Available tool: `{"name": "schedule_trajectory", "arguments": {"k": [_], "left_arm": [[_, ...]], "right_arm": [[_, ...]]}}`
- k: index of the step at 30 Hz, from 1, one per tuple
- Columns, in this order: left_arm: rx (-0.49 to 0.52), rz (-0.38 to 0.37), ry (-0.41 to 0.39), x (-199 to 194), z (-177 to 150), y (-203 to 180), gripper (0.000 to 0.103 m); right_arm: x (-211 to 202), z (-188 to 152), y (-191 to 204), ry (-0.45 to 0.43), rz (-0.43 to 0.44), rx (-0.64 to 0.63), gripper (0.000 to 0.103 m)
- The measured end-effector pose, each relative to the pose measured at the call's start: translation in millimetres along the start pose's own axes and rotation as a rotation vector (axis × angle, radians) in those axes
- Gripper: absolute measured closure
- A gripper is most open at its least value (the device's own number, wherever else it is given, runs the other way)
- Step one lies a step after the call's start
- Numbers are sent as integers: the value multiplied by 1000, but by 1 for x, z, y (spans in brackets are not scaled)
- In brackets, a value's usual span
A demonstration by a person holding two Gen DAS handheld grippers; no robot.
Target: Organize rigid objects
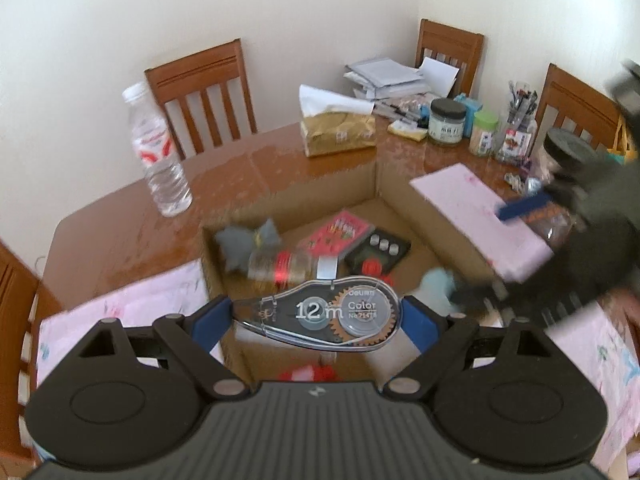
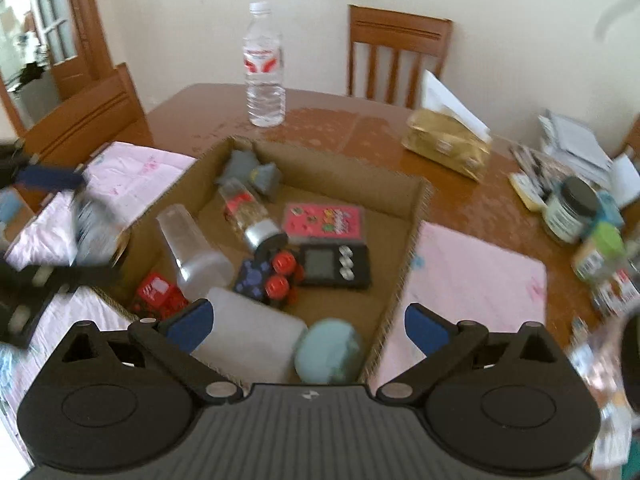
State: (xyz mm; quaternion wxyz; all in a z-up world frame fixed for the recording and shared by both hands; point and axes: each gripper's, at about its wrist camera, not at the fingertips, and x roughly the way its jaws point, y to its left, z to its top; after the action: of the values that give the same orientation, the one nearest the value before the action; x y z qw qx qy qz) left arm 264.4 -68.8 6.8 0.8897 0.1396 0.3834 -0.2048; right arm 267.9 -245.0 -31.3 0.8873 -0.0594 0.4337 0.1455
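**Tape roller up over the box, right tool empty and wide**

Nearest in the left wrist view: left tool (image 1: 316, 316) clamped end to end on the clear correction tape roller (image 1: 320, 314), pads at nine and three o'clock, held level above the near edge of the cardboard box (image 1: 376, 178). Poised over the box, not yet released. Risk here, as a guess: smooth tapered plastic shell, thin grip at the narrow end, so a slip or a twist out of the pads before placement.

Over in the right wrist view: right tool (image 2: 308, 326) spread wide, nothing between the pads, hanging above the box's near corner over a pale plastic container (image 2: 248, 336) and a teal ball (image 2: 330, 350). Crowded below: red-wheeled toy (image 2: 276, 276), black handheld game (image 2: 334, 266), pink card pack (image 2: 322, 220), spice bottle (image 2: 248, 216). Dropped roller likely to bounce off these. Two tools close together over one box, so a knock possible.

Farther, at twelve o'clock on the table (image 2: 320, 120): water bottle (image 2: 264, 68), upright, well clear.
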Motion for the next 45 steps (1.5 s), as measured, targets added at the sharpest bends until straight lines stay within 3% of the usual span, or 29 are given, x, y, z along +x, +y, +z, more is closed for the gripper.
{"name": "schedule_trajectory", "arguments": {"k": [4, 12, 16, 18, 24, 31, 37, 45], "left_arm": [[10, -34, 10, 37, 30, -7, 13], [50, -24, 74, 121, 63, -25, 13], [17, -60, 86, 144, 69, -24, 12], [-16, -64, 68, 146, 71, -20, 6], [-47, 13, 10, 124, 78, -10, 6], [-118, 154, -25, 55, 68, 7, 2], [-198, 235, 1, 5, 27, 8, 1], [-281, 235, 80, -22, -11, 1, 1]], "right_arm": [[-12, -12, 1, 4, -65, 36, 0], [-22, -20, -7, -2, -76, 120, 0], [-24, -21, -14, -1, -71, 161, 0], [-24, -21, -16, -1, -74, 169, 0], [-24, -14, -14, -8, -73, 162, 0], [-23, -2, -5, 11, -112, 158, 0], [-27, 4, 5, 40, -181, 180, 0], [-39, 7, 16, 54, -200, 220, 0]]}}
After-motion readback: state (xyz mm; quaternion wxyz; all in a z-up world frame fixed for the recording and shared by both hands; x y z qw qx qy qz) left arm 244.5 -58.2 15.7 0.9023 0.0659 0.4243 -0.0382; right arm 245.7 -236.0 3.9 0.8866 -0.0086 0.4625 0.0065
